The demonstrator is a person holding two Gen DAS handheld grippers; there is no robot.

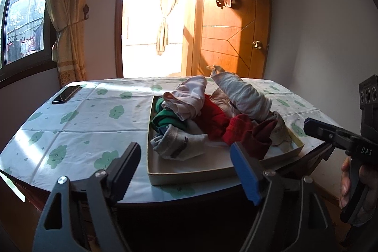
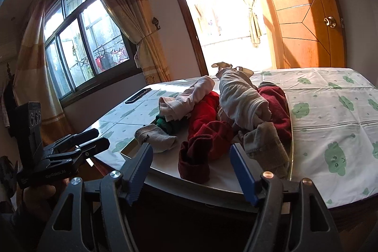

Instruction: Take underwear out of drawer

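A shallow white drawer tray (image 1: 189, 175) lies on the table, heaped with underwear: a red piece (image 1: 213, 119), a green one (image 1: 169, 118), a grey one (image 1: 174, 142), a pale pink one (image 1: 189, 96), a whitish one (image 1: 245, 93) and a dark red one (image 1: 259, 136). My left gripper (image 1: 184, 150) hangs open at the tray's near edge, short of the pile, nothing between its fingers. My right gripper (image 2: 191, 149) is open too, empty, just before the dark red piece (image 2: 193, 160) and the red piece (image 2: 205, 119). Each wrist view shows the other gripper: right (image 1: 330, 136), left (image 2: 94, 141).
The table wears a white cloth with green clouds (image 1: 94, 115). A dark phone (image 1: 66, 94) lies at its far left corner. Behind stand a bright open doorway, a wooden door (image 1: 231, 27) and a curtained window. A hand (image 1: 347, 183) grips the right tool's handle.
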